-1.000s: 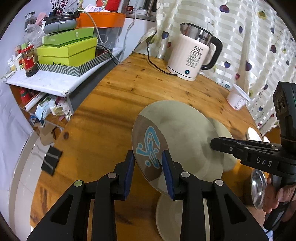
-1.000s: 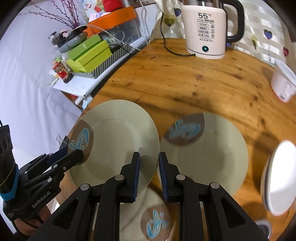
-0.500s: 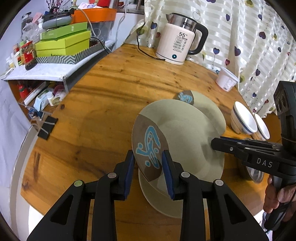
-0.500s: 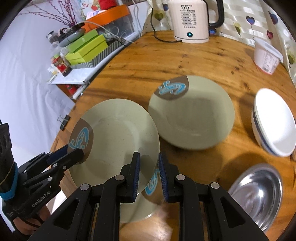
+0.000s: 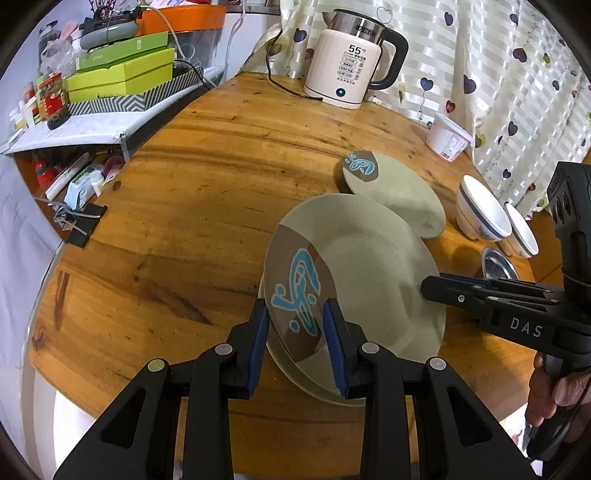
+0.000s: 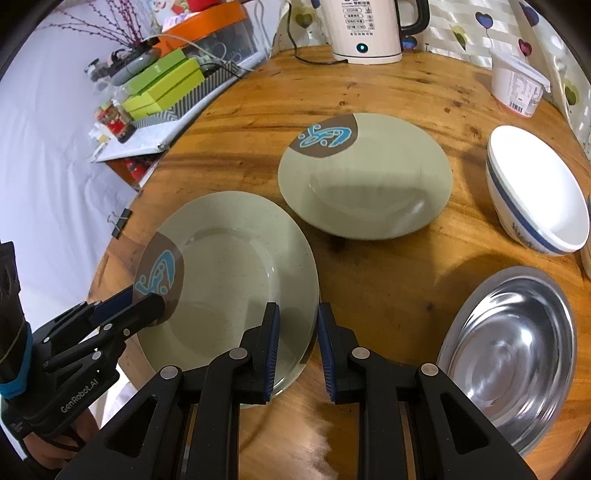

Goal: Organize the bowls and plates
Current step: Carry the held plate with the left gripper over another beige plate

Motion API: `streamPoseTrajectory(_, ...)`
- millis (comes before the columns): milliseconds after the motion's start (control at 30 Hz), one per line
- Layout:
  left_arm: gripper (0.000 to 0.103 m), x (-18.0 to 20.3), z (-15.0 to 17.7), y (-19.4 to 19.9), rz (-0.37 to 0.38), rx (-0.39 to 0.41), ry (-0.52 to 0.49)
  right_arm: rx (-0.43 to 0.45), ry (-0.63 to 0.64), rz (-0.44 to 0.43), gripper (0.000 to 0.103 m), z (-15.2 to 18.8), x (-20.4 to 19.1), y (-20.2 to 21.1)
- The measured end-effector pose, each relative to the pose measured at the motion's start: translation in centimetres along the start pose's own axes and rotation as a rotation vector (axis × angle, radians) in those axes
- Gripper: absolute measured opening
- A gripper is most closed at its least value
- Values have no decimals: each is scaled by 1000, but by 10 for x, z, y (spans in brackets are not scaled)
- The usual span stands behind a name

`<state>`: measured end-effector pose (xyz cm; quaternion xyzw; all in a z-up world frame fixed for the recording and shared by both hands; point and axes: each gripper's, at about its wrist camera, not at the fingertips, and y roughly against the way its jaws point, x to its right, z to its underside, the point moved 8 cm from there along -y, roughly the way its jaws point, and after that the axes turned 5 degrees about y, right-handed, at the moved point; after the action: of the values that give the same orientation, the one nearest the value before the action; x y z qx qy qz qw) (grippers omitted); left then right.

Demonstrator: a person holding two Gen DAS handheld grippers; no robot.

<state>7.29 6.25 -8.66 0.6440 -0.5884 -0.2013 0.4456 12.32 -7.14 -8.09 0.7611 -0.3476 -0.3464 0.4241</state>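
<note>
Left wrist view: the left gripper (image 5: 295,339) has its blue-padded jaws spread apart on either side of the rim of a green plate (image 5: 362,280), beside its brown patch with a blue motif; whether the pads touch the rim cannot be told. The right gripper (image 6: 295,347) likewise stands open, its jaws straddling the opposite rim of that plate (image 6: 236,266). A second rim shows just beneath, so the plate lies on another plate (image 5: 317,387) at the near edge of the round wooden table (image 5: 207,192).

Beyond it, a further green plate (image 6: 365,177) with the same motif rests flat on the wood. To the right sit a steel bowl (image 6: 513,350) and a white bowl with a blue band (image 6: 535,188), with a second white bowl (image 5: 521,232) just behind.

Farther back stand a white tub (image 5: 448,140) and a cream electric kettle (image 5: 351,70), before a striped curtain with hearts (image 5: 498,59). Left of the table, a lower shelf carries green boxes (image 5: 122,74) and an orange-lidded container (image 5: 184,18).
</note>
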Motion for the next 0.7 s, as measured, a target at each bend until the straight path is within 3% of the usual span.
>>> streamPoseTrajectory(700, 31, -2, 8, -6, -16, -18, 0, -17, 21, 32, 24, 7, 0, -10)
